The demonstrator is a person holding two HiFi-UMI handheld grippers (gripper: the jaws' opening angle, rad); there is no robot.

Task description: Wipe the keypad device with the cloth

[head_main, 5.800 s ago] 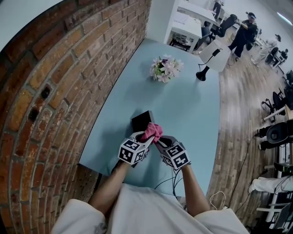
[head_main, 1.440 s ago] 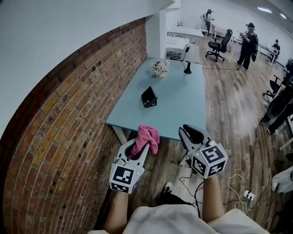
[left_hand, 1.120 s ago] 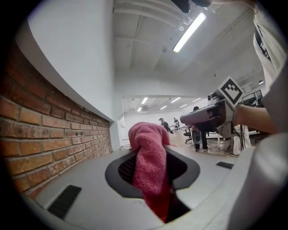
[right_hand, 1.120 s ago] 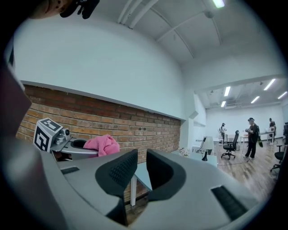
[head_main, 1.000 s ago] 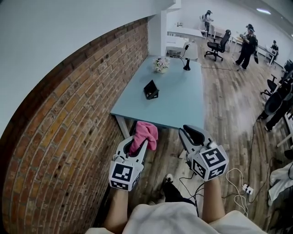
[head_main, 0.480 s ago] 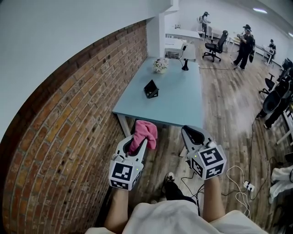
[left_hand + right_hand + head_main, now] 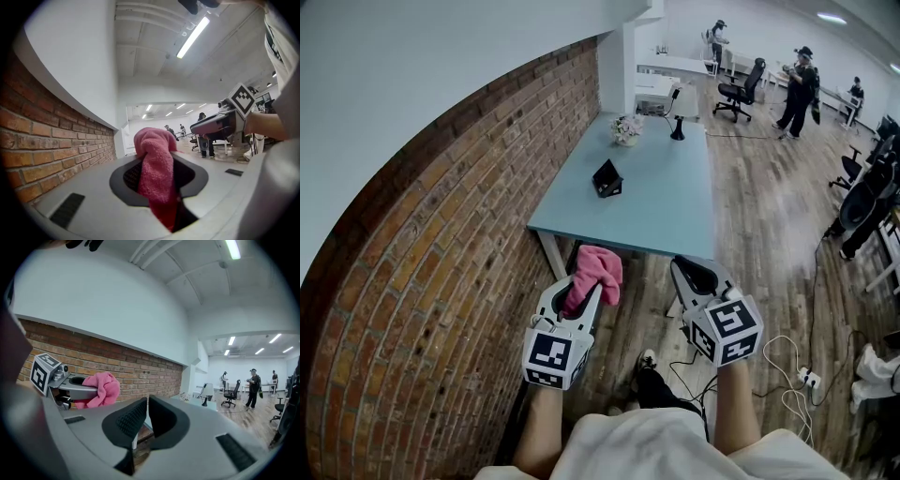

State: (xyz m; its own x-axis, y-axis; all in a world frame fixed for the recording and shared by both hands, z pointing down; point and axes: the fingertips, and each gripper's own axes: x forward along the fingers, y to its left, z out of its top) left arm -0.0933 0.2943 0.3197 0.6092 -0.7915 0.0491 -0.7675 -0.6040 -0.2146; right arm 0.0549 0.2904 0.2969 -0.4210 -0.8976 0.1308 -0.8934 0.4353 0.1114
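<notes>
Red-brown brick wall (image 7: 441,234) fills the left of the head view. Just beside it, the left gripper (image 7: 584,292) is held low in front of the person. Its jaws are clamped on the pink cloth (image 7: 597,270), which bunches up above the tips. In the left gripper view the cloth (image 7: 154,161) is pinched between the two pads and hangs down between them. Beyond both grippers, and well apart from them, the pale blue table (image 7: 661,220) stands against the wall. The keypad device (image 7: 606,177), a small dark wedge, sits on the table's left half. At the table's far end are a bunch of flowers (image 7: 627,128) and a black desk lamp (image 7: 678,122). Further right, the right gripper (image 7: 697,277) is level with the left one. Its jaws are closed together with nothing between them. The wooden floor (image 7: 769,216) extends rightward, with cables (image 7: 783,361) lying near the person. Standing people (image 7: 797,86) appear far back.
</notes>
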